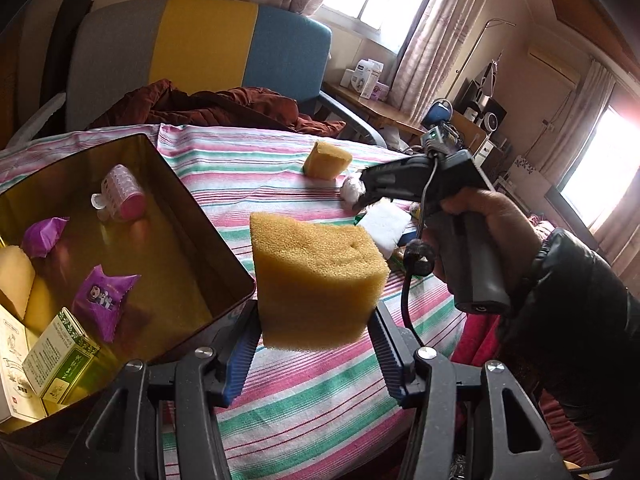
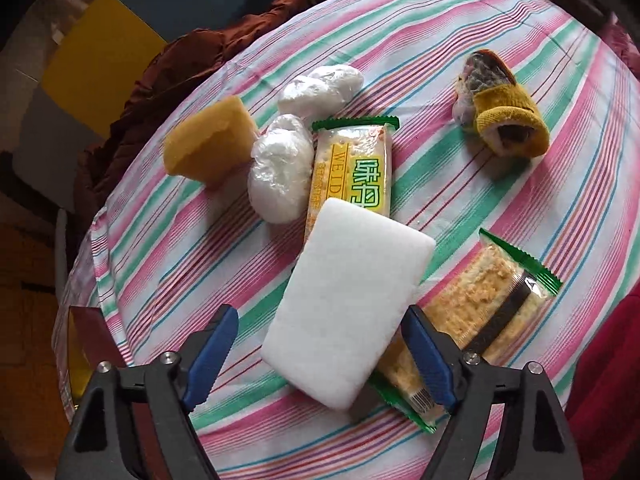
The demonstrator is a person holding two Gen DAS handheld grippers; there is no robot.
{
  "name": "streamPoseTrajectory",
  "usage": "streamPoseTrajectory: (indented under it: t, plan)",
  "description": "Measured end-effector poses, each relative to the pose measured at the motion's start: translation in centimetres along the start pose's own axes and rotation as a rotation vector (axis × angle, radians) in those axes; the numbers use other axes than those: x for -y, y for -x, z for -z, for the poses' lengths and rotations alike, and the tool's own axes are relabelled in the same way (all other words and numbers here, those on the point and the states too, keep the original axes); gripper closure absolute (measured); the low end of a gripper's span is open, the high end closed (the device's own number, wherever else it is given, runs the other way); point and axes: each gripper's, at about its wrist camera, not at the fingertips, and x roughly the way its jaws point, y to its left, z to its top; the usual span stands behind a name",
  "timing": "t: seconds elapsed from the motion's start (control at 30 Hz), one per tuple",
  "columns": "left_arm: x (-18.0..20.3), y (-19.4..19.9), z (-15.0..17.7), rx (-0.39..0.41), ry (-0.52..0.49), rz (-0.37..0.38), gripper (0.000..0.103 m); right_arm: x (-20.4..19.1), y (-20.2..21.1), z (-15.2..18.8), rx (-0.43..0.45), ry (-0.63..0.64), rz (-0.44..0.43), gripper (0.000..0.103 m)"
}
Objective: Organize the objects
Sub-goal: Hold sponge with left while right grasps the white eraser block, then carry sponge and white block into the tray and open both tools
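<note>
The left gripper clamps a yellow sponge block between its blue-padded fingers, holding it up off the striped tablecloth just beside the near corner of the open metal tin. Inside the tin lie a pink hair roller, two purple wrapped sweets and a green-and-white carton leaning in the near corner. The right gripper hangs over the table with its jaws spread wide and nothing between them — a white foam block lies on the cloth below the gap, touching neither finger as far as can be told. Under that block's far end sits a green-edged cracker packet, and a second cracker packet lies to its right, partly behind the right finger. Two white plastic-wrapped bundles rest against the first packet, with another yellow sponge just beyond them near the table's edge. A rolled yellow knitted item lies well apart on the far right — its contents are unclear. Beyond the table stands a grey, yellow and blue chair with a rust-brown quilted garment heaped on it.
</note>
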Motion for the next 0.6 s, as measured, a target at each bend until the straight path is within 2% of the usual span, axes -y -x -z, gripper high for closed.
streamPoseTrajectory:
  t: [0.07, 0.1, 0.23, 0.4, 0.6]
  plan:
    - [-0.1, 0.1, 0.0, 0.003, 0.003, 0.002, 0.048, 0.0, -0.5, 0.0, -0.024, 0.026, 0.026, 0.044]
    - [-0.2, 0.1, -0.1, 0.006, 0.006, 0.002, 0.048, 0.0, -0.5, 0.2, -0.023, 0.045, 0.031, 0.048]
    - [-0.1, 0.0, -0.1, 0.004, 0.007, 0.002, 0.048, 0.3, 0.8, 1.2, 0.010, 0.132, 0.017, 0.049]
    - [0.1, 0.3, -0.3, 0.013, -0.001, -0.013, 0.048, 0.5, 4.1, 2.7, 0.049, 0.228, -0.134, 0.048]
    - [-1.0, 2.5, -1.2, 0.060, 0.032, -0.053, 0.048, -3.9, 7.2, 6.4, 0.103, 0.463, -0.242, 0.047]
